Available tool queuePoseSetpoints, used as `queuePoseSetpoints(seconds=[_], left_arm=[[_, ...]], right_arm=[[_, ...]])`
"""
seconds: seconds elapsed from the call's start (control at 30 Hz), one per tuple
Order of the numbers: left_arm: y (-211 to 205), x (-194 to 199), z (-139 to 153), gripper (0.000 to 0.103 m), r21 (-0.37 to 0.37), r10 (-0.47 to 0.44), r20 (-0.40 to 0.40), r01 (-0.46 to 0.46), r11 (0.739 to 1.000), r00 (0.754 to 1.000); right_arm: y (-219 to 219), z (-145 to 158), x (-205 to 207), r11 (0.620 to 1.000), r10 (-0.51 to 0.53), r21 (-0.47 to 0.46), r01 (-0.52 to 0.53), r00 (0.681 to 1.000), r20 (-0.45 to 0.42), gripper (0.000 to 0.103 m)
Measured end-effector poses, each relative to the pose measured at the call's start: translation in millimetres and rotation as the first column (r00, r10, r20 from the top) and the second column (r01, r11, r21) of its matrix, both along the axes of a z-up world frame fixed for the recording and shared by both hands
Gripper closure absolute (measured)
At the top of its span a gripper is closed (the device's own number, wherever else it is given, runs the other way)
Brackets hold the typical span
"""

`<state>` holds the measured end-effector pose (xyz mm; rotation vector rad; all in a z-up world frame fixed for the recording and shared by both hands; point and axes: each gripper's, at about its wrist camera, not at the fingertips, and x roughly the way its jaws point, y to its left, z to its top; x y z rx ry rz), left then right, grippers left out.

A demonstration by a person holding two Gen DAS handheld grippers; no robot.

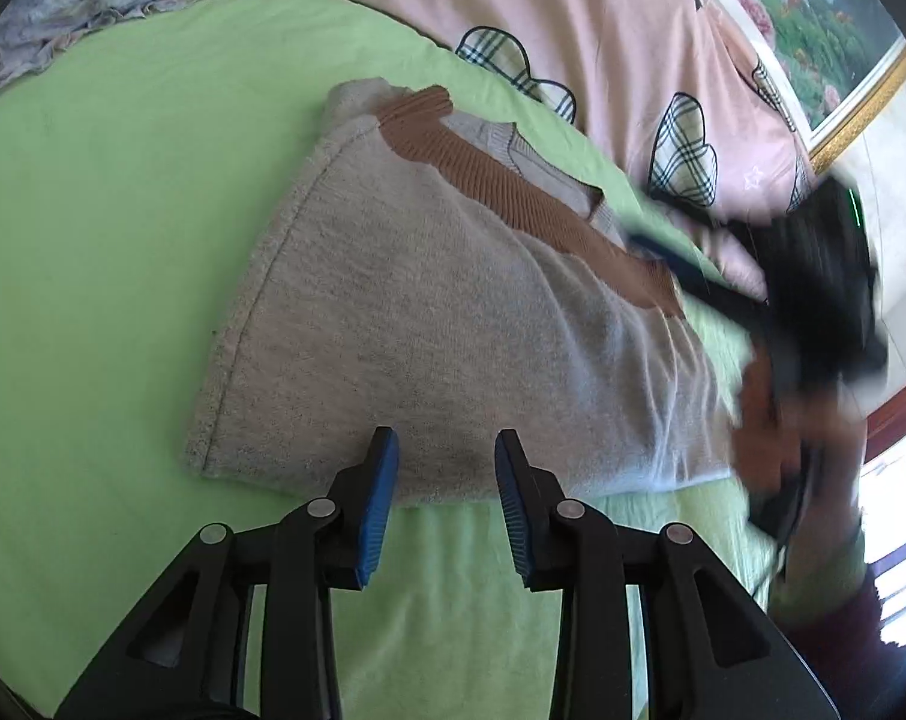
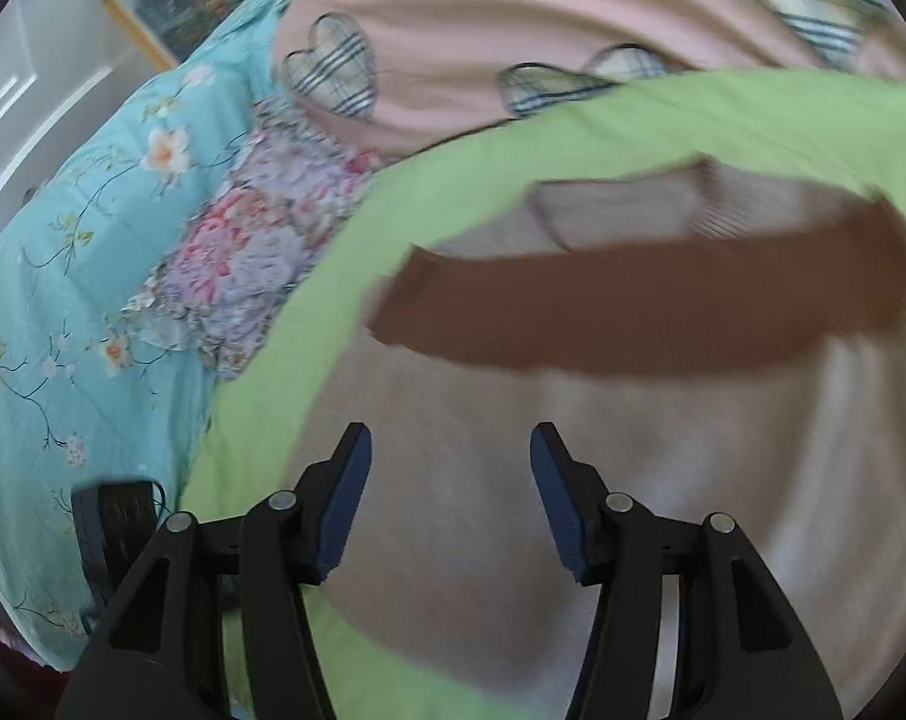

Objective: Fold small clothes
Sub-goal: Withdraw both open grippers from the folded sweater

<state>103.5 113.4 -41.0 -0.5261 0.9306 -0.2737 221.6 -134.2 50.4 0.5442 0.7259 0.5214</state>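
Observation:
A small grey knitted garment with a brown ribbed band lies folded on the green sheet. My left gripper is open and empty, its fingertips over the garment's near edge. The right gripper shows blurred at the garment's right side, near the brown band. In the right wrist view the right gripper is open and empty above the grey garment, with the brown band just beyond its fingertips. That view is motion-blurred.
A pink quilt with plaid hearts lies beyond the garment. A floral cloth and a turquoise flowered quilt lie left of the green sheet. A black device rests on the turquoise quilt. A framed picture hangs behind.

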Motion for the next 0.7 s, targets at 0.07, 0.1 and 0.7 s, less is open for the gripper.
queuePoseSetpoints(seconds=[0.07,0.1,0.7], left_arm=[[0.9,2.4,-3.3,0.068,0.008,0.002,-0.011,-0.002,1.0,1.0],[1.7,3.5,-4.8,0.069,0.002,0.0,-0.013,0.0,1.0,1.0],[12.6,13.6,-17.7,0.069,-0.083,-0.035,-0.016,0.034,0.996,0.999]], right_arm=[[24.7,14.0,35.1,0.998,0.066,-0.004,-0.066,0.998,0.016,0.045],[40.1,21.7,59.3,0.994,0.112,0.001,-0.112,0.994,0.017,0.044],[152.0,-9.4,197.2,0.914,0.386,-0.042,-0.405,0.895,-0.224,0.037]])
